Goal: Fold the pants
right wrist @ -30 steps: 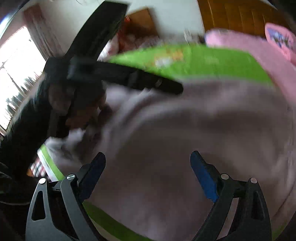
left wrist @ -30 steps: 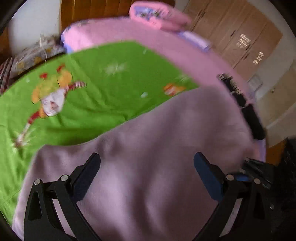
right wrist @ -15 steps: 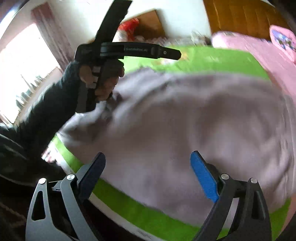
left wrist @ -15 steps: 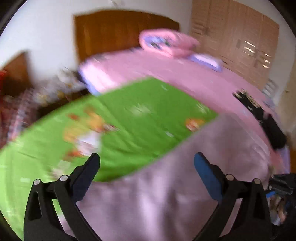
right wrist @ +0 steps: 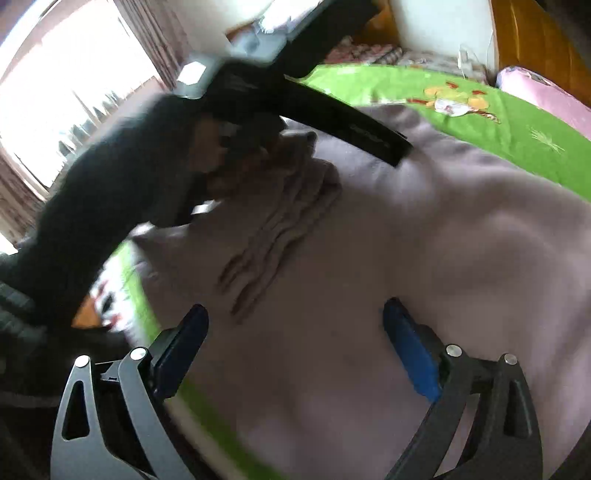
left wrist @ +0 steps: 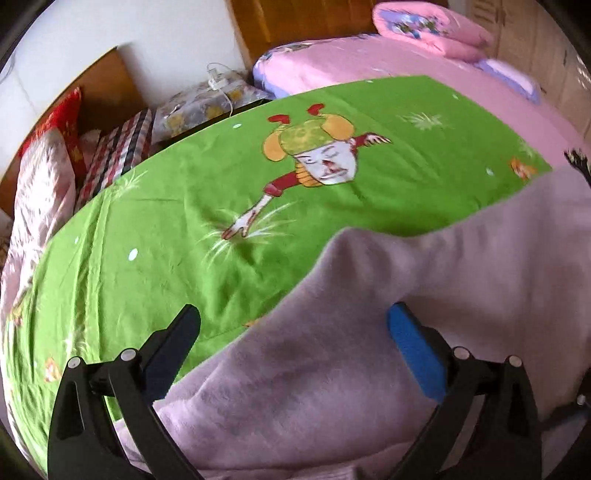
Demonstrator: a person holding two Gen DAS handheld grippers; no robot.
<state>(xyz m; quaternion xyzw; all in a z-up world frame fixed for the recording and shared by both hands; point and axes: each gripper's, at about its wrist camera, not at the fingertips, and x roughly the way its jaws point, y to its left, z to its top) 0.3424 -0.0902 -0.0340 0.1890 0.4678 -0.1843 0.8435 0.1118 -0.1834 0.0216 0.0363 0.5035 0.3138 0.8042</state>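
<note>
The pale mauve fleece pants (left wrist: 424, 295) lie spread on a green cartoon-print sheet (left wrist: 207, 206). My left gripper (left wrist: 295, 332) is open and empty, low over the pants' near left edge. In the right wrist view the pants (right wrist: 424, 240) fill the frame, with a gathered ribbed waistband (right wrist: 280, 229) at the left. My right gripper (right wrist: 295, 328) is open and empty just above the cloth. The left gripper (right wrist: 397, 155) also shows there, held in a dark-sleeved hand over the waistband end.
A pink bed (left wrist: 424, 62) with a pink pillow (left wrist: 424, 26) lies behind the green sheet. Patterned cushions (left wrist: 114, 151) and a bedside stand (left wrist: 207, 99) are at the left. A bright window (right wrist: 74, 81) is beyond the bed edge.
My left gripper has swung left and down toward the pants' edge. The right view now looks lower and closer over the cloth, with the left hand nearer the waistband.
</note>
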